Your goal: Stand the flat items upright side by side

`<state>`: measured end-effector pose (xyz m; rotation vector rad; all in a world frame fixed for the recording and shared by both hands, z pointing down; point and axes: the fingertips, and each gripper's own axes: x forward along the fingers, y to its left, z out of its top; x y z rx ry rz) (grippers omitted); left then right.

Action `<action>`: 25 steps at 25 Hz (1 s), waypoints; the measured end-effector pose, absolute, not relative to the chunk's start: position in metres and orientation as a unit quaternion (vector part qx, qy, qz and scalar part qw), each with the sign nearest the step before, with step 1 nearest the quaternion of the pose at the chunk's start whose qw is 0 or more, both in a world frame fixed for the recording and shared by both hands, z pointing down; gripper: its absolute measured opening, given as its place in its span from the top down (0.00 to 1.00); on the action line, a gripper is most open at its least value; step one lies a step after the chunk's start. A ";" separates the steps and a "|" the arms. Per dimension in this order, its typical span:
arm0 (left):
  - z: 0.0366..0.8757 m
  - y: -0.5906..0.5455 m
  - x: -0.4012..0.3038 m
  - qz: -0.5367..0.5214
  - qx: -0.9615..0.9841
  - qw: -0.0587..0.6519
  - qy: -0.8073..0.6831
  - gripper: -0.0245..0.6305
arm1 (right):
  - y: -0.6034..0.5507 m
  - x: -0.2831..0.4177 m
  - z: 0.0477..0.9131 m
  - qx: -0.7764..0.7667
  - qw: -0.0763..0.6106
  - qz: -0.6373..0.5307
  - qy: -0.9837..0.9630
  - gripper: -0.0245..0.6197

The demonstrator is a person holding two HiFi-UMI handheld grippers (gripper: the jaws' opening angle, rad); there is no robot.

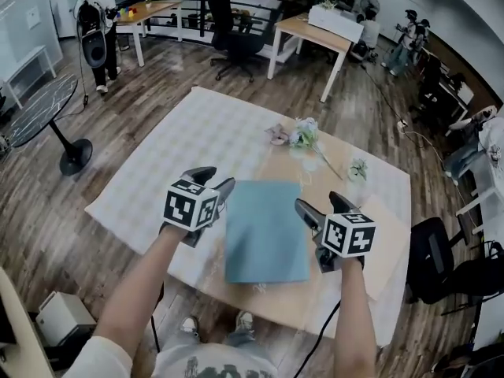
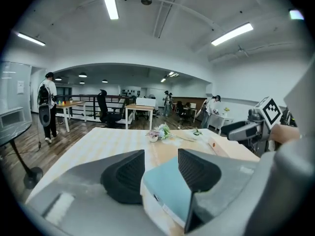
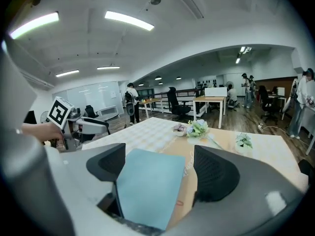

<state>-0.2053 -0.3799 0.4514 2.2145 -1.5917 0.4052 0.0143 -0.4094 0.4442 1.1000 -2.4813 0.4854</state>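
Observation:
A flat teal book (image 1: 264,231) lies on the wooden table (image 1: 335,290) between my two grippers. My left gripper (image 1: 223,195) is at the book's left edge and my right gripper (image 1: 309,216) at its right edge. In the left gripper view the book's near corner (image 2: 172,186) sits between the spread jaws of that gripper (image 2: 160,168), close to the right pad, with a gap to the left pad. In the right gripper view the book (image 3: 150,186) reaches in by the left pad of that gripper (image 3: 160,168), and bare table shows before the right pad.
A bunch of artificial flowers (image 1: 305,135) and a small plant (image 1: 358,169) lie farther back on the table. A checkered cloth (image 1: 197,132) covers its left part. A tan board (image 1: 387,246) lies at the right. The table's front edge is just below the book.

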 end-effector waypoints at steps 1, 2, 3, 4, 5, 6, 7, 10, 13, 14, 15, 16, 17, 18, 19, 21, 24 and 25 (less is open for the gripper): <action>0.459 -0.379 -0.205 0.148 0.783 0.201 -0.570 0.62 | -0.413 0.014 0.454 0.381 0.198 0.182 -0.885 0.29; 0.467 -0.379 -0.205 0.150 0.778 0.213 -0.572 0.62 | -0.417 0.014 0.463 0.371 0.205 0.191 -0.886 0.29; 0.475 -0.378 -0.204 0.150 0.773 0.226 -0.573 0.62 | -0.420 0.013 0.472 0.360 0.211 0.201 -0.886 0.29; 0.483 -0.378 -0.203 0.148 0.769 0.240 -0.573 0.62 | -0.424 0.013 0.482 0.351 0.217 0.212 -0.886 0.29; 0.490 -0.378 -0.202 0.145 0.766 0.254 -0.572 0.62 | -0.428 0.013 0.491 0.343 0.222 0.224 -0.885 0.29; 0.497 -0.378 -0.201 0.142 0.764 0.267 -0.570 0.62 | -0.431 0.013 0.501 0.335 0.227 0.238 -0.883 0.30; 0.503 -0.377 -0.200 0.140 0.761 0.278 -0.569 0.62 | -0.433 0.013 0.511 0.328 0.231 0.253 -0.881 0.31; 0.521 -0.374 -0.200 0.137 0.753 0.311 -0.564 0.62 | -0.438 0.011 0.535 0.313 0.242 0.285 -0.873 0.31; 0.542 -0.370 -0.197 0.145 0.745 0.344 -0.553 0.62 | -0.442 0.009 0.556 0.300 0.255 0.312 -0.865 0.31; 0.549 -0.369 -0.195 0.148 0.743 0.353 -0.549 0.62 | -0.443 0.008 0.563 0.298 0.258 0.321 -0.861 0.31; 0.556 -0.368 -0.193 0.150 0.740 0.363 -0.546 0.62 | -0.444 0.007 0.570 0.295 0.260 0.331 -0.858 0.31; 0.564 -0.369 -0.191 0.150 0.738 0.373 -0.543 0.62 | -0.444 0.005 0.576 0.291 0.260 0.342 -0.855 0.31; 0.571 -0.369 -0.190 0.149 0.735 0.382 -0.540 0.58 | -0.444 0.004 0.582 0.287 0.259 0.353 -0.852 0.31; 0.577 -0.370 -0.188 0.147 0.733 0.391 -0.536 0.57 | -0.444 0.002 0.588 0.284 0.259 0.363 -0.849 0.31; 0.583 -0.372 -0.186 0.145 0.732 0.399 -0.532 0.57 | -0.444 0.002 0.593 0.282 0.260 0.371 -0.846 0.31; 0.592 -0.375 -0.183 0.137 0.730 0.414 -0.526 0.57 | -0.446 0.002 0.603 0.279 0.265 0.383 -0.840 0.31; 0.604 -0.378 -0.180 0.123 0.724 0.443 -0.514 0.57 | -0.447 -0.002 0.611 0.269 0.268 0.402 -0.833 0.31; 0.607 -0.379 -0.179 0.116 0.722 0.453 -0.509 0.57 | -0.448 -0.002 0.614 0.266 0.268 0.408 -0.831 0.31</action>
